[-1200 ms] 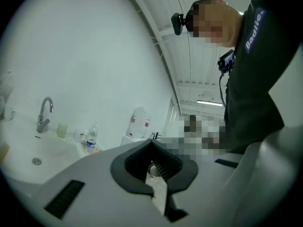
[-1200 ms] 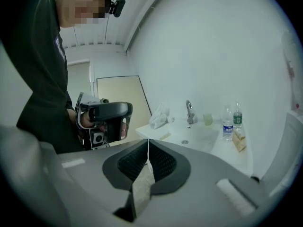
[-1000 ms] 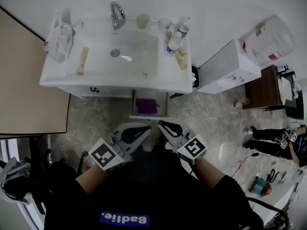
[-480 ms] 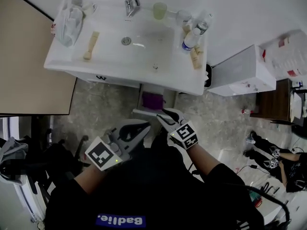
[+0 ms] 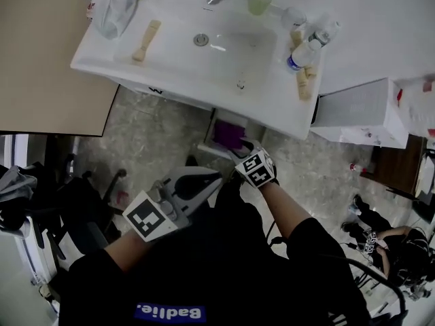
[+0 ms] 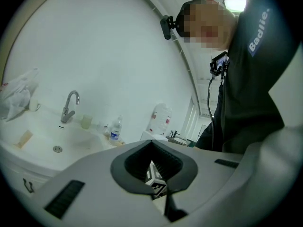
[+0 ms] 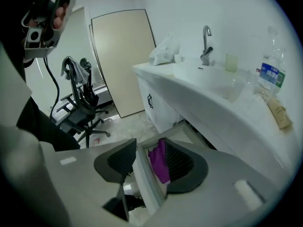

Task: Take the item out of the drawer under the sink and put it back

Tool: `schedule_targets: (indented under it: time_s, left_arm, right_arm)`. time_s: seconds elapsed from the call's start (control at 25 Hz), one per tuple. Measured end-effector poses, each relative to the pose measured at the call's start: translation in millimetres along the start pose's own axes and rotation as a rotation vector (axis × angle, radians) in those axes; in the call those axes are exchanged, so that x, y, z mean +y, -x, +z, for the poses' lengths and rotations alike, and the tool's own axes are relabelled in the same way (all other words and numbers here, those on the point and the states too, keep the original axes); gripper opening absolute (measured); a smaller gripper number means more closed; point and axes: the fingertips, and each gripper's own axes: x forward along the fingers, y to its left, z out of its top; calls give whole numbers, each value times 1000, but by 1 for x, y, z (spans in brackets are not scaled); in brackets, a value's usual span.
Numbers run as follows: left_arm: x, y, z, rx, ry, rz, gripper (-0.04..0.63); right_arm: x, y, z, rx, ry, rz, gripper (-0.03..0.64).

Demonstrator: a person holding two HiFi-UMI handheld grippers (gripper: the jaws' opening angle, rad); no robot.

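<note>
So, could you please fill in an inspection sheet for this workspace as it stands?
Surface: white sink counter, intact.
Job's things: drawer under it stands open; purple item lies inside.
Clutter: plastic bag, green cup, water bottle on the counter.
Grippers: left gripper shut, empty, away from the drawer; right gripper jaws have just been opening, astride the drawer's front.
Cables: black cable hangs at the operator.
Surroundings: office chair, beige panel, white box, second person.

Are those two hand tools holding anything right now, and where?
Nothing is held. The right tool has just been opening its jaws, which straddle the drawer front; the left tool is shut, empty.
</note>
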Motion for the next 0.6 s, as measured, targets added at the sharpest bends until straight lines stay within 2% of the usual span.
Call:
schedule_targets:
  time_s: [0.48, 0.6]
  left_arm:
    - [24, 0, -9, 4, -27, -5, -12]
    - [30, 3, -9, 6, -29, 0, -12]
  right_arm:
    - [-19, -89, -44, 285, 83, -3, 200]
    - [-25, -107, -55, 328, 99, -13, 202]
